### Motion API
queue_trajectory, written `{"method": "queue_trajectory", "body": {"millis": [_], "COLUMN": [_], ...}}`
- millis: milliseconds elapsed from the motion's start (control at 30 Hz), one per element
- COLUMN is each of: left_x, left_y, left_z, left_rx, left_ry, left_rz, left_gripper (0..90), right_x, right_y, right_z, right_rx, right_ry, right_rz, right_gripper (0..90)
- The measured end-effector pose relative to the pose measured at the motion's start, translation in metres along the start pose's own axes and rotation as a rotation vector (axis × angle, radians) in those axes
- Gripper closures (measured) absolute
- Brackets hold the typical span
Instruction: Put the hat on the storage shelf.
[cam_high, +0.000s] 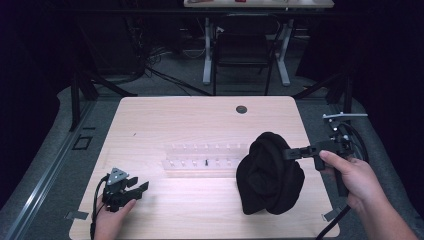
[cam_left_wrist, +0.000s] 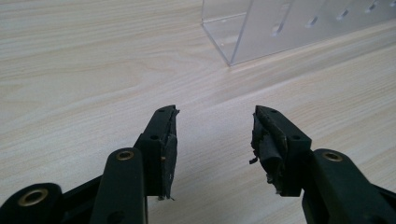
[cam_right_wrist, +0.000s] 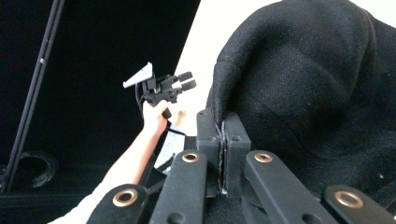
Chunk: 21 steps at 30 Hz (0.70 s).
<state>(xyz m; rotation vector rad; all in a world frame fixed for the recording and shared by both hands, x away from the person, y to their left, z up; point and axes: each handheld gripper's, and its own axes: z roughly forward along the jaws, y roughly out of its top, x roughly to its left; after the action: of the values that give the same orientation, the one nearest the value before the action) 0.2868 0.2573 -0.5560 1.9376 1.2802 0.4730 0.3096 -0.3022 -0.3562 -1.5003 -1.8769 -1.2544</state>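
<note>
The right tool (cam_high: 290, 153) pinched the black cloth (cam_high: 270, 174) by its edge to lift it. The left tool (cam_high: 140, 186) rested spread on the tabletop (cam_high: 200, 120), holding nothing.

No readable text, labels — no signs
</note>
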Motion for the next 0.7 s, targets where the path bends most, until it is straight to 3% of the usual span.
{"method": "queue_trajectory", "body": {"millis": [700], "left_x": [-0.001], "left_y": [-0.001], "left_z": [0.002], "left_rx": [0.007], "left_ry": [0.007], "left_rz": [0.007], "left_gripper": [45.5], "right_x": [0.018], "right_y": [0.028], "right_z": [-0.019], "right_rx": [-0.139], "right_ry": [0.066], "right_rz": [-0.031], "right_gripper": [88.6]}}
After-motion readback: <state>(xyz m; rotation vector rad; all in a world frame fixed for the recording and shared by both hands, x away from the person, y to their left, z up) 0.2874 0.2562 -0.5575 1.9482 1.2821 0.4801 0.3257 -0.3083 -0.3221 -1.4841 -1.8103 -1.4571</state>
